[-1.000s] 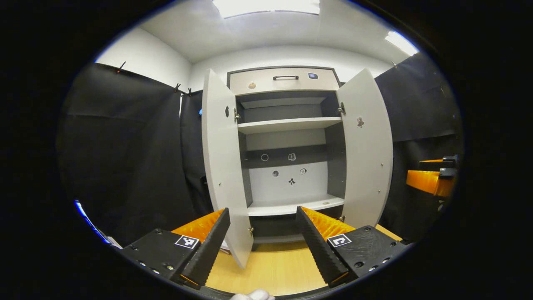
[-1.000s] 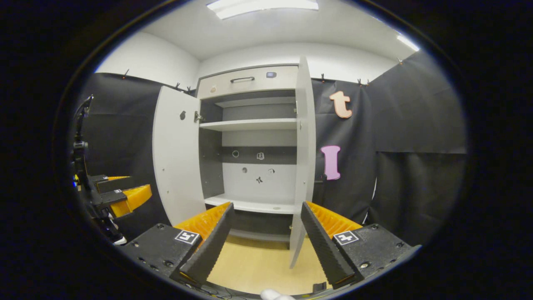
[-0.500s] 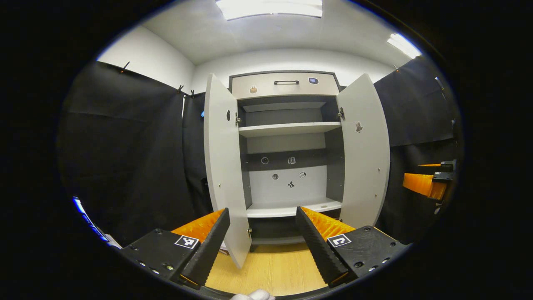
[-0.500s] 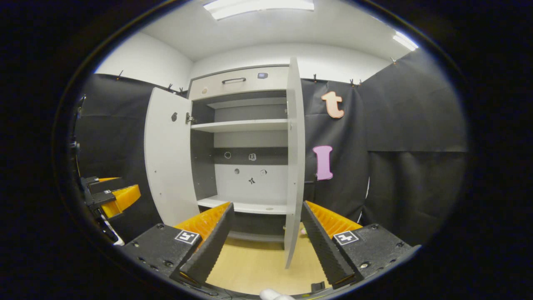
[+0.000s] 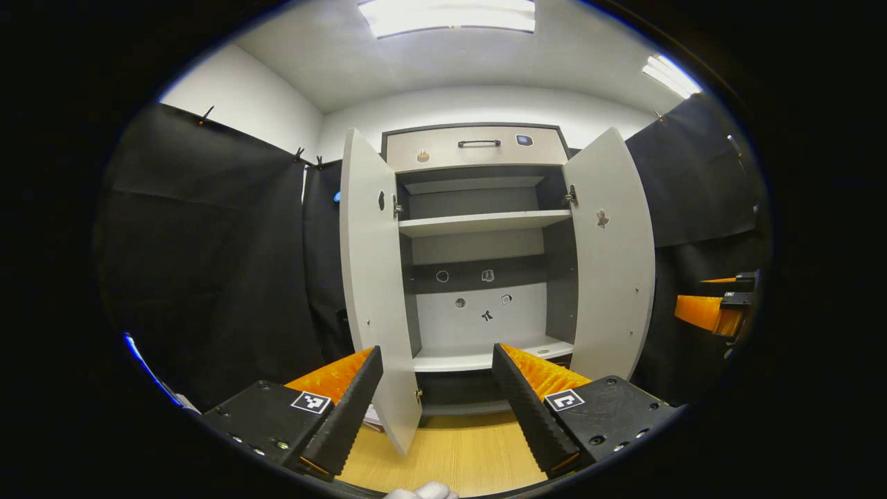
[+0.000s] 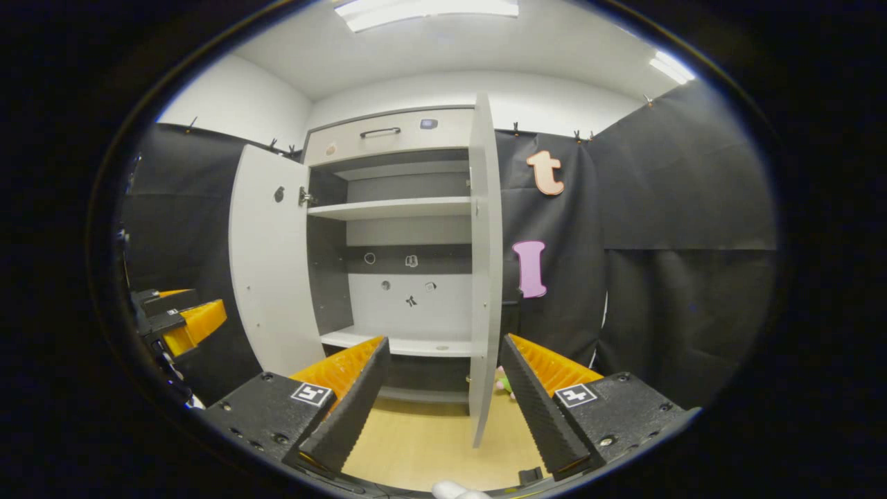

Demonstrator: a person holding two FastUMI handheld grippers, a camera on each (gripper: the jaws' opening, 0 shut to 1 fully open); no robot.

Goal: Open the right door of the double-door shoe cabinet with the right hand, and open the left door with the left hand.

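The pale grey shoe cabinet (image 5: 478, 145) stands ahead with both doors swung wide. In the left gripper view its left door (image 5: 371, 277) juts toward me and its right door (image 5: 613, 263) angles outward. My left gripper (image 5: 436, 402) is open and holds nothing, a little back from the left door's lower edge. In the right gripper view the right door (image 6: 484, 263) is seen edge-on and the left door (image 6: 267, 263) faces me. My right gripper (image 6: 443, 402) is open and empty, short of the right door. The other gripper (image 6: 183, 322) shows at far left.
Inside are a white upper shelf (image 5: 481, 223), a lower shelf (image 5: 478, 357) and small stickers on the back panel (image 5: 478, 312). A drawer with a dark handle (image 5: 478, 143) tops the cabinet. Light wooden floor (image 5: 450, 454) lies below. Black cloth walls (image 6: 686, 263) flank both sides.
Both grippers have drawn slightly back and shifted; the cabinet sits a little lower in the left view and further left in the right view. The doors stay wide open.
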